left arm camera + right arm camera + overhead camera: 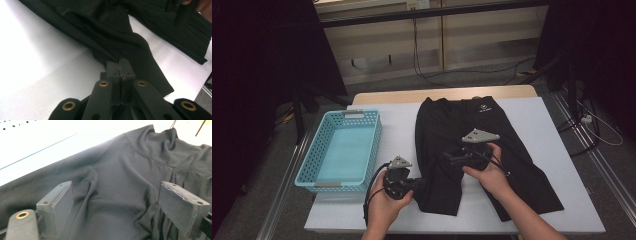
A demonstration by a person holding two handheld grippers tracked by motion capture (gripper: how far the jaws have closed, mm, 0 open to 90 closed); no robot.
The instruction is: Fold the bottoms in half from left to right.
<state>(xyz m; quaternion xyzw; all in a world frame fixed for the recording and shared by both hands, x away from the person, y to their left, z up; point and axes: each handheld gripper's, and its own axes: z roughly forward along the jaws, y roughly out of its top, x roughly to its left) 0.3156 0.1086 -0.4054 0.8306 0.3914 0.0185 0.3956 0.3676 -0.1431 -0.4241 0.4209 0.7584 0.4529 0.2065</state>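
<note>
A pair of black shorts (472,150) lies spread on the white table (542,130), waistband toward the far edge and the two legs running down toward the near edge, the garment covering the middle and right part of the tabletop. The left gripper (419,184) sits near the near edge, just left of the left leg, and its jaws are pressed together on a pinch of the black fabric at that leg's outer edge; in the left gripper view the cloth (117,37) is gathered into folds that run up from the closed jaw tips (121,65). The right gripper (452,159) rests over the middle of the shorts, held by the right hand (489,172), with its jaws spread wide; in the right gripper view the two pads stand well apart with wrinkled fabric (120,195) lying between them, and whether they touch it I cannot tell. A light blue perforated basket (319,150) stands at the left edge of the table, just beside the shorts' left side and apart from them
</note>
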